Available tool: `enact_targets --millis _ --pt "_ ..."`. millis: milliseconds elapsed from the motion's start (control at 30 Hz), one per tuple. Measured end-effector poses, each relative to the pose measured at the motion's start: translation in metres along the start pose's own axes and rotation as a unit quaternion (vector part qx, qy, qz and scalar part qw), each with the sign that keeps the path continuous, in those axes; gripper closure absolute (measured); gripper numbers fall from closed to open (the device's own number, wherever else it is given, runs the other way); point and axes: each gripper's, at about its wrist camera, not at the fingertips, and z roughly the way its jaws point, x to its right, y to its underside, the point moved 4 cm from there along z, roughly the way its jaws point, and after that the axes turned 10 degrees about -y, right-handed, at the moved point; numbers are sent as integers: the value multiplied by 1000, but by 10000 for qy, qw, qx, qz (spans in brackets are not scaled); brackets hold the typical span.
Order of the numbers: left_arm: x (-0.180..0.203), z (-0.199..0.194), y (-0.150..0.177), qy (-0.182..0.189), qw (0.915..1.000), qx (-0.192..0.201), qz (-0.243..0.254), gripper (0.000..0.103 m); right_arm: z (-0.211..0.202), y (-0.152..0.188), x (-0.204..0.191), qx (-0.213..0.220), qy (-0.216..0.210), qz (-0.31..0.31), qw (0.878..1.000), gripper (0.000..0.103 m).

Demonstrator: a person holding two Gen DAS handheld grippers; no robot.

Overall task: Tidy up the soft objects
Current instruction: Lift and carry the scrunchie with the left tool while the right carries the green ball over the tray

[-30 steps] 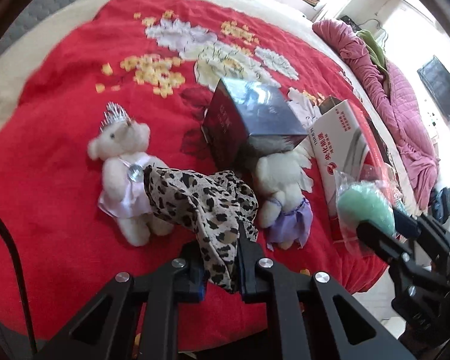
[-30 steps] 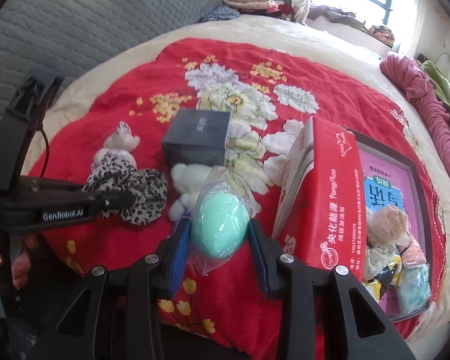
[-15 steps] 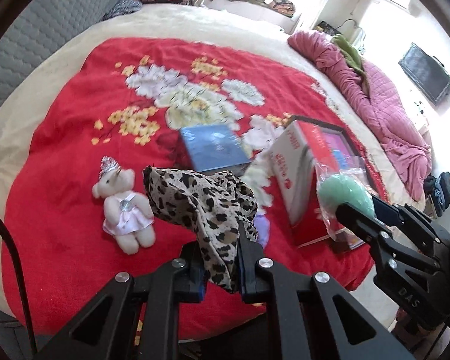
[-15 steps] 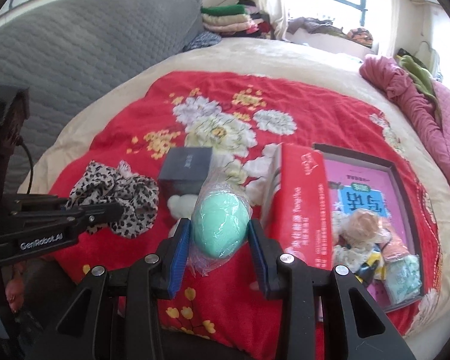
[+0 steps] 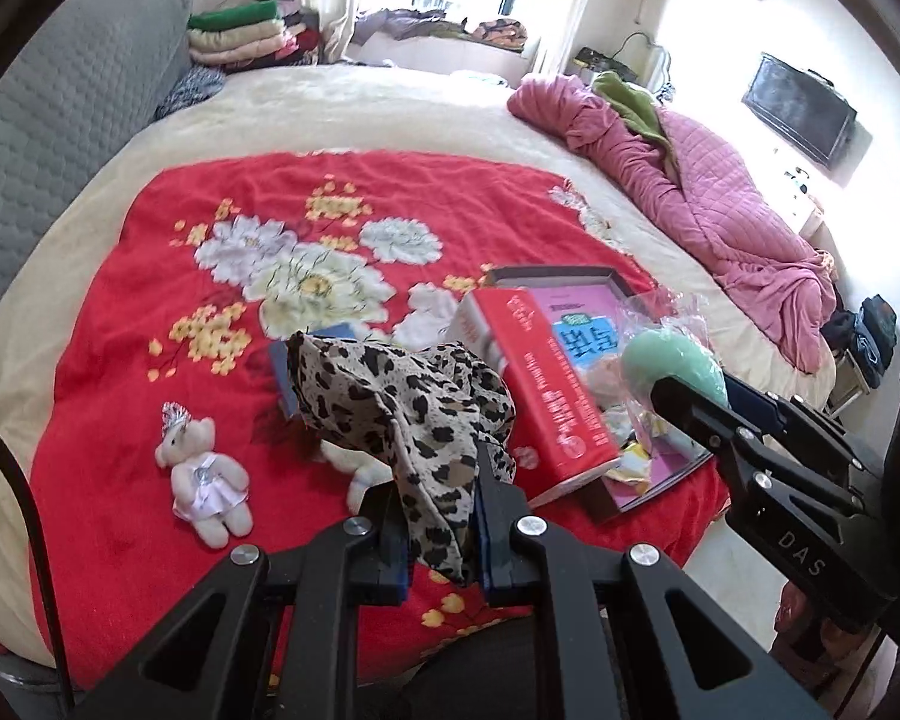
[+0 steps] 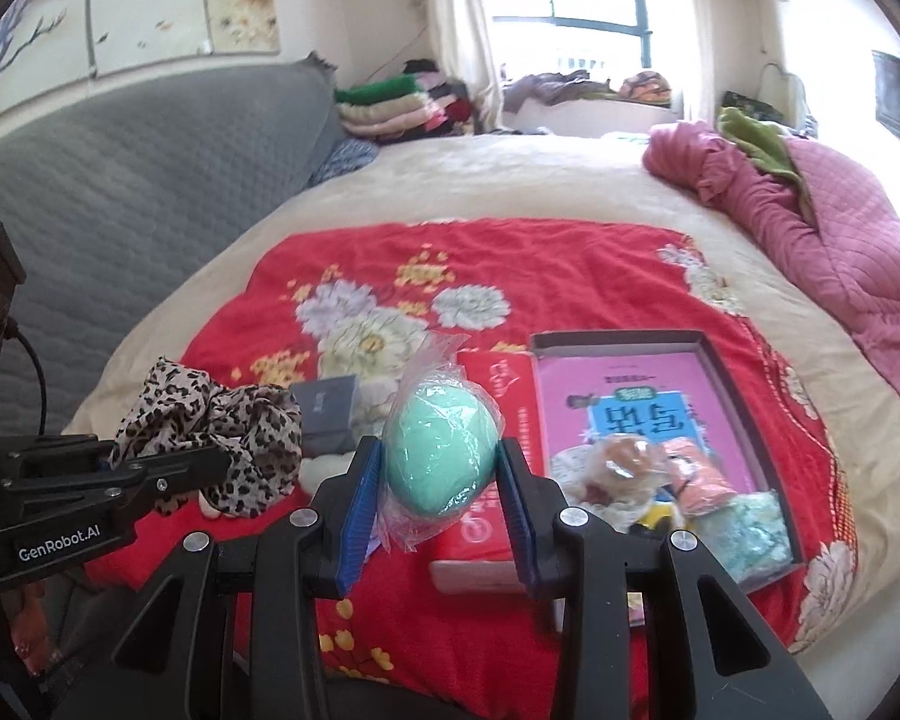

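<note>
In the left wrist view, the left gripper [image 5: 435, 516] sits at the bottom centre of the frame, its two blue-padded fingers clenched on a leopard-print cloth [image 5: 402, 402]. The cloth bunches up above the fingers and hangs clear of the red flowered blanket [image 5: 120, 360] that covers the near part of the bed. Left of the gripper, a small white teddy bear [image 5: 205, 477] in a pink dress lies on the blanket. Behind the cloth a dark blue box [image 5: 282, 372] shows only by its edge, and part of another white soft toy [image 5: 354, 468] peeks out under the cloth.

In the right wrist view, the right gripper [image 6: 438, 492] is at the bottom centre, its fingers grasping a mint-green egg-shaped sponge [image 6: 441, 456] wrapped in a clear plastic bag; both pads press on the sides of the sponge. Just behind it, a red carton [image 6: 498, 378] lies on the blanket. To the right of the carton is a flat open box [image 6: 726, 360] with a pink printed sheet inside, and several small bagged soft things [image 6: 690, 480] sit at its near end. The leopard-print cloth appears at the left of this frame, held up by the other gripper. A pink quilt [image 6: 840, 240] is heaped at the upper right of the bed.
</note>
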Motion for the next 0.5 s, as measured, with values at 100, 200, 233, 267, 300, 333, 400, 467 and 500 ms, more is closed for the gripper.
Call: enact_targets --millis 100,200,233,267,300,333,400,467,500 --pt "11 -9 -3 -37 9999 105 120 88 -17 -1 6 135 81 32 9999 64" --pt "23 -15 -6 -38 9996 154 230 88 -32 -1 14 277 117 131 9995 64" --pt "28 -18 -7 -47 9994 176 298 88 -38 -2 16 328 145 149 9992 64" --pt "31 -20 -7 -60 9992 198 328 88 -43 -2 19 370 168 171 9990 64" --pt "35 -22 -7 -65 9991 230 361 88 -48 -2 21 423 187 203 9987 64" --pt "40 -25 -8 -54 9989 252 396 88 -52 -2 23 468 194 230 9984 64" --pt "48 -28 -8 -61 9985 298 462 88 -62 -2 30 555 250 298 9977 64" --pt "55 -30 -9 -60 9981 315 531 88 -72 -1 39 627 292 364 9969 64" --pt "58 -31 -10 -62 9979 326 562 88 -75 -1 43 667 317 427 9964 64"
